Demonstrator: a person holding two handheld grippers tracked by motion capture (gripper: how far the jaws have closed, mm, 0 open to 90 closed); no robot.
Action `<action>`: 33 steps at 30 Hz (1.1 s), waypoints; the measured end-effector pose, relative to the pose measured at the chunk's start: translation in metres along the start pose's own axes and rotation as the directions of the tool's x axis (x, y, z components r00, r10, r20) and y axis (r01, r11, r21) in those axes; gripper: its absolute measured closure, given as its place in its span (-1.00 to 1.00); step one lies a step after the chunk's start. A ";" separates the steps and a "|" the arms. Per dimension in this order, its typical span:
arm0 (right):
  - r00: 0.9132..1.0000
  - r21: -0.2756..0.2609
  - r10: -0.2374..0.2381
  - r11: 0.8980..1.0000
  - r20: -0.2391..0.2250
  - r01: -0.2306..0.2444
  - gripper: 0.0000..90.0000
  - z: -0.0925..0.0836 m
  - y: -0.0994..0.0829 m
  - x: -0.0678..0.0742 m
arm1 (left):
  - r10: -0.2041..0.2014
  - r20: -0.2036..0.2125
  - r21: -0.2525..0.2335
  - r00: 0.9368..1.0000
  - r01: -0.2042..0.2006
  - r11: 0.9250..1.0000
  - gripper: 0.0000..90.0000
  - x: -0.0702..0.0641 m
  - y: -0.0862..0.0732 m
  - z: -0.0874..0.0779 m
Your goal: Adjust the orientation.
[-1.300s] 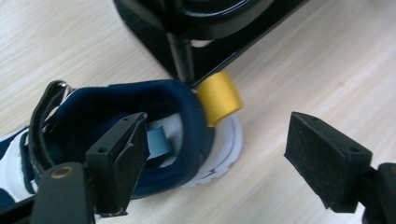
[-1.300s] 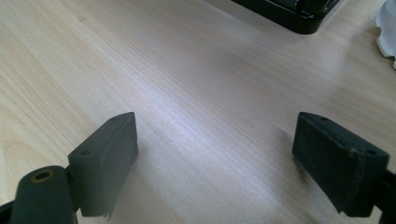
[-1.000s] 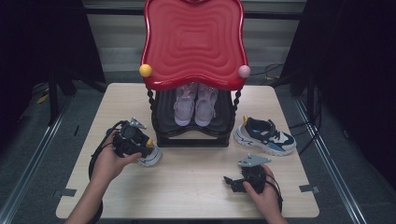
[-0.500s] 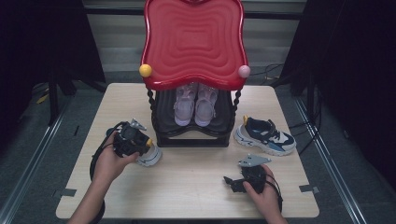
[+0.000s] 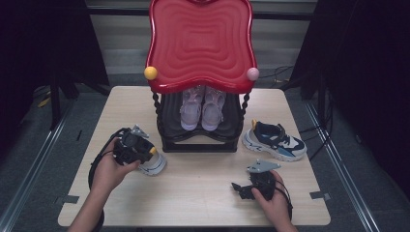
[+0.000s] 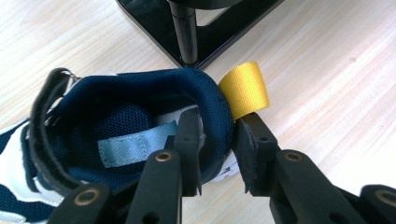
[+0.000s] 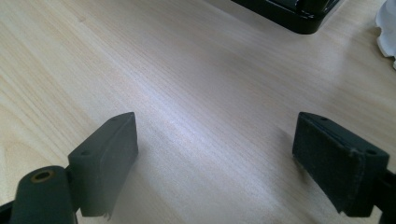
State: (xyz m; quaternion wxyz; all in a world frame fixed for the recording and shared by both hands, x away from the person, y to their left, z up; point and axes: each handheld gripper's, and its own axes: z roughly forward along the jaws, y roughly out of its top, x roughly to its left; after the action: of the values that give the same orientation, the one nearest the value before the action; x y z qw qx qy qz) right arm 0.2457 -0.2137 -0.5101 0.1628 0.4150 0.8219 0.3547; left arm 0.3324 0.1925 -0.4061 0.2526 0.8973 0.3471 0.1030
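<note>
Navy sneaker point(image 6: 126, 135) heel clamped in left gripper point(image 6: 217, 154) jaws, just closed, right gripper point(image 7: 215, 154) jaws wide apart over table point(image 7: 187, 93)

A light wooden table point(image 5: 203, 193) carries a black shoe rack point(image 5: 167, 123) with a wavy red top point(image 5: 200, 43). A yellow ball point(image 5: 151, 73) and a pink ball point(image 5: 253, 74) sit on its front corners. A pair of pale purple shoes point(image 5: 202, 107) stands inside the rack. A blue and white sneaker point(image 5: 274, 141) lies just right of the rack.
</note>
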 end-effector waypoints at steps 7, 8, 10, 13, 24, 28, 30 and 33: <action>1.000 -0.001 -0.001 1.000 -0.002 0.001 -0.69 0.000 0.000 0.000 | 0.015 0.021 0.001 1.000 -0.015 1.000 0.63 0.001 -0.009 -0.010; 1.000 0.000 0.001 1.000 0.000 -0.001 -0.70 0.000 0.000 0.000 | 0.014 0.024 0.000 1.000 -0.014 1.000 0.62 0.000 -0.010 -0.010; 1.000 0.000 0.000 1.000 0.000 0.000 -0.69 0.000 0.000 0.000 | 0.009 0.026 0.005 1.000 -0.009 1.000 0.61 0.000 -0.008 -0.010; 1.000 -0.001 0.001 1.000 -0.003 -0.001 -0.69 0.000 0.000 0.000 | -0.021 0.041 0.000 0.999 0.021 1.000 0.38 0.001 -0.004 -0.007; 1.000 -0.002 0.000 1.000 -0.003 0.000 -0.69 0.000 0.000 0.000 | -0.075 0.023 0.086 0.997 0.073 0.994 0.10 -0.002 0.009 0.010; 1.000 0.000 0.000 1.000 0.000 0.000 -0.69 0.000 0.000 0.000 | -0.055 0.018 0.087 0.998 0.053 0.995 0.35 -0.001 0.009 0.012; 1.000 -0.001 -0.001 1.000 0.000 0.001 -0.69 0.000 0.000 0.000 | -0.050 0.035 0.093 0.998 0.046 0.995 0.45 0.000 0.008 0.010; 1.000 -0.002 -0.001 1.000 -0.003 0.001 -0.70 0.000 0.000 0.000 | -0.030 0.058 0.116 0.998 0.023 0.993 0.52 -0.001 0.005 0.006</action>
State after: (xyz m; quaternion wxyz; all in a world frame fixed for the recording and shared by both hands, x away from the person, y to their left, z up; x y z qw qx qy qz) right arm 0.2459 -0.2138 -0.5103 0.1623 0.4140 0.8219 0.3560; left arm 0.3364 0.1865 -0.4088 0.2122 0.9082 0.3568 0.0527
